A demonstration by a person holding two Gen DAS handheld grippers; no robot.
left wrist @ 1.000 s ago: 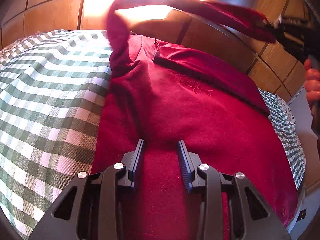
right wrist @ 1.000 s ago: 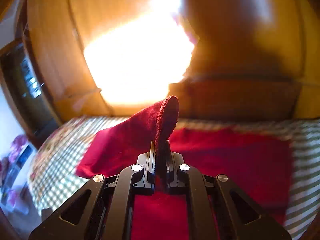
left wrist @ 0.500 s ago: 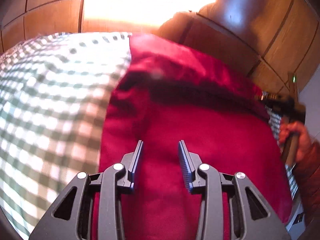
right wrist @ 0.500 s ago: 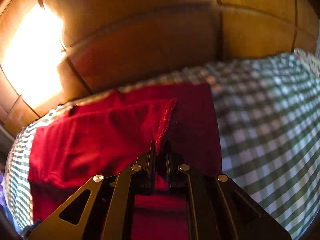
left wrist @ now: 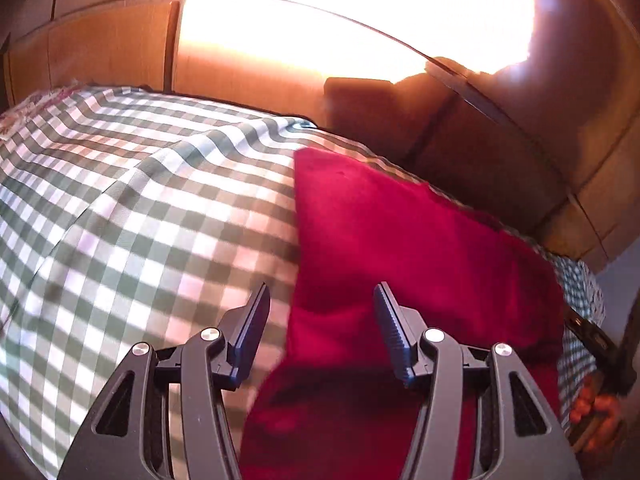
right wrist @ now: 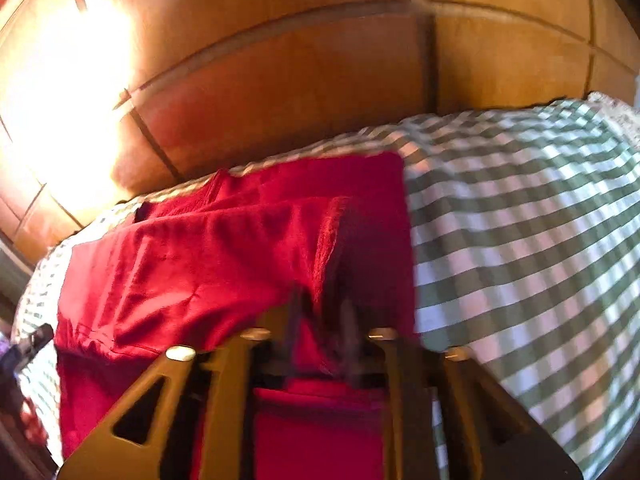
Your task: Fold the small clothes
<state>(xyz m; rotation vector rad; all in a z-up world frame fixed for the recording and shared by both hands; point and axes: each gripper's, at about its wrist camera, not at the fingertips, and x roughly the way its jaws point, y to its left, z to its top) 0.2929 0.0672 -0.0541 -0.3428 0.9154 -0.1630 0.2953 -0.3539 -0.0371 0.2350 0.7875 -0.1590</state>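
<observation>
A dark red garment [left wrist: 400,240] lies flat on the green-and-white checked bedcover [left wrist: 140,200]. My left gripper [left wrist: 320,288] hovers over its left edge with the jaws opening; one finger is above the checks, the other above the red cloth, and nothing is held. In the right wrist view the picture is blurred. A sleeve fold lies across the red garment [right wrist: 200,264]. My right gripper [right wrist: 322,304] sits low over that fold, its jaws opening, with the fold's end loose between them. A hand [left wrist: 592,412] holding the right gripper shows at the far right.
Wooden panels [right wrist: 300,80] rise right behind the bed, with a strong glare [left wrist: 340,20] on them. The checked cover [right wrist: 520,220] stretches wide beside the garment. The bed's edge drops off at the far side of the red cloth.
The right gripper brought the raised sleeve down across the garment and its shut jaws have parted. The left gripper slid to the garment's left edge and its jaws spread wider.
</observation>
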